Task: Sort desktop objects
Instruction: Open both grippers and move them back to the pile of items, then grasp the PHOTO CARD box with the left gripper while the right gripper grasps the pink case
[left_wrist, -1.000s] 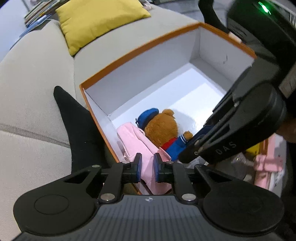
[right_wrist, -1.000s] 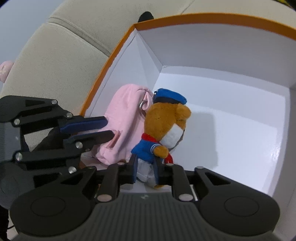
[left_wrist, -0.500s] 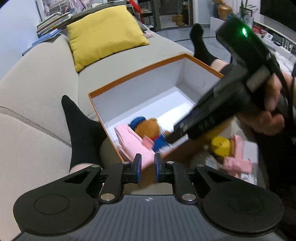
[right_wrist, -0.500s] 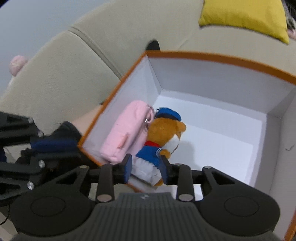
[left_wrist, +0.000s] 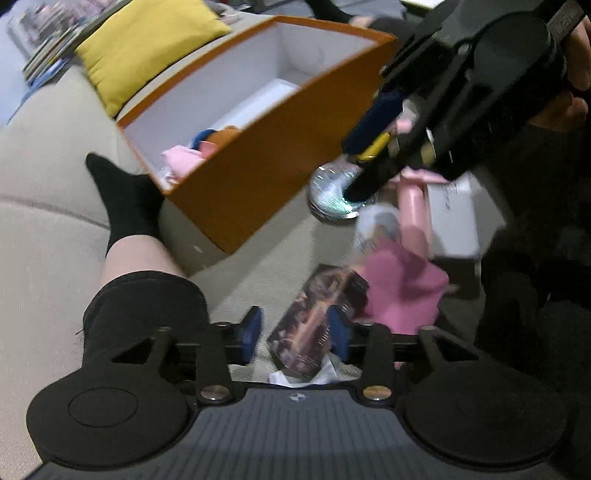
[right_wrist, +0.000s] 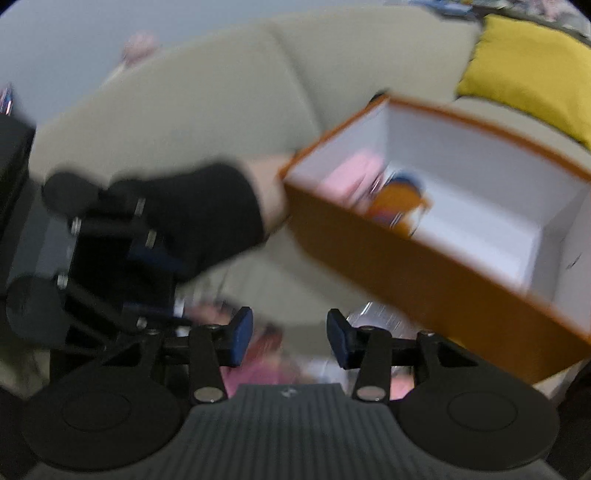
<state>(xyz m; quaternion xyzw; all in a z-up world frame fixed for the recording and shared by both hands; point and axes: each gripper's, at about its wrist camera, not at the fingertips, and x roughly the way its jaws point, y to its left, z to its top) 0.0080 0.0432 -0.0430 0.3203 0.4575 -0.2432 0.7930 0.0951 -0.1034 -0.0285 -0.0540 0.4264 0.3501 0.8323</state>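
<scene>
The orange box (left_wrist: 266, 155) with white inner walls sits on the sofa. In it lie a brown teddy bear (right_wrist: 399, 199) with a blue cap and a pink pouch (right_wrist: 351, 173). My left gripper (left_wrist: 295, 332) hovers in front of the box, its jaws opening. A dark picture card (left_wrist: 321, 317) lies below the gap, and the pads do not press on it. My right gripper (right_wrist: 288, 332) is also outside the box with its jaws opening and nothing held; only blurred pink items show beneath. In the left wrist view the right gripper (left_wrist: 369, 155) hangs over a shiny silver pouch (left_wrist: 332, 188).
A pink cloth (left_wrist: 402, 291) and a grey box (left_wrist: 454, 218) lie beside the card. A person's leg in a black sock (left_wrist: 122, 199) rests left of the box. A yellow cushion (left_wrist: 147, 48) sits behind it on the beige sofa (left_wrist: 44, 229).
Both grippers pulled back out of the box to the pile in front of it and their jaws spread apart. The bear and the pink pouch stay in the box.
</scene>
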